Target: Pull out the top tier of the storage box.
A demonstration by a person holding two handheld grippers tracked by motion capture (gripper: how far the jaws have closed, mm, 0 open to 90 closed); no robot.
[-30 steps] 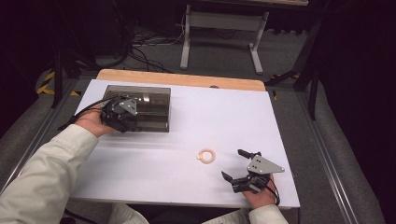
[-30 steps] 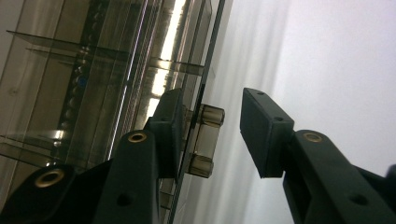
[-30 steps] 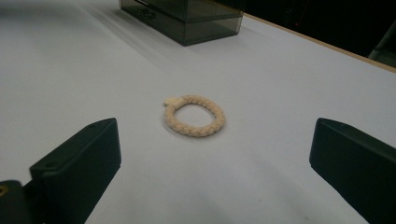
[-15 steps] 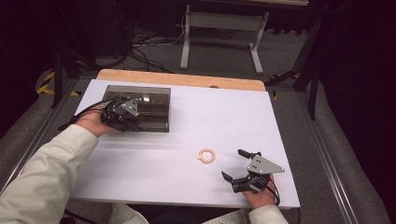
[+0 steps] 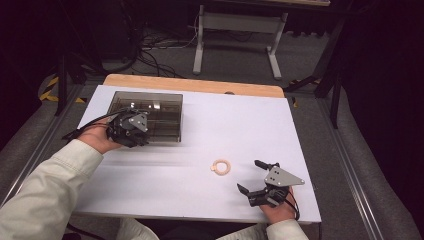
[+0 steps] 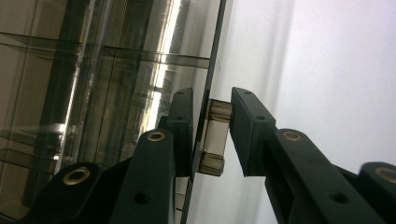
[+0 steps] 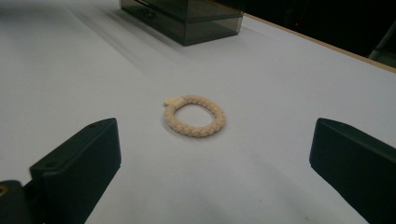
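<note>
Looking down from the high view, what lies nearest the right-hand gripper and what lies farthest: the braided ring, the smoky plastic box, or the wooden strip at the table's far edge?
From the right gripper:
1. Braided ring, just ahead and slightly left, on the white tabletop.
2. Smoky plastic box, far left, where the left gripper is.
3. Wooden strip, along the table's far edge.

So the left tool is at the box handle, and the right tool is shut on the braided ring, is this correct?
Not quite. The right tool is open, and the ring lies free on the table ahead of it, untouched; the right gripper view shows this. The left tool is indeed at the box handle.
</note>
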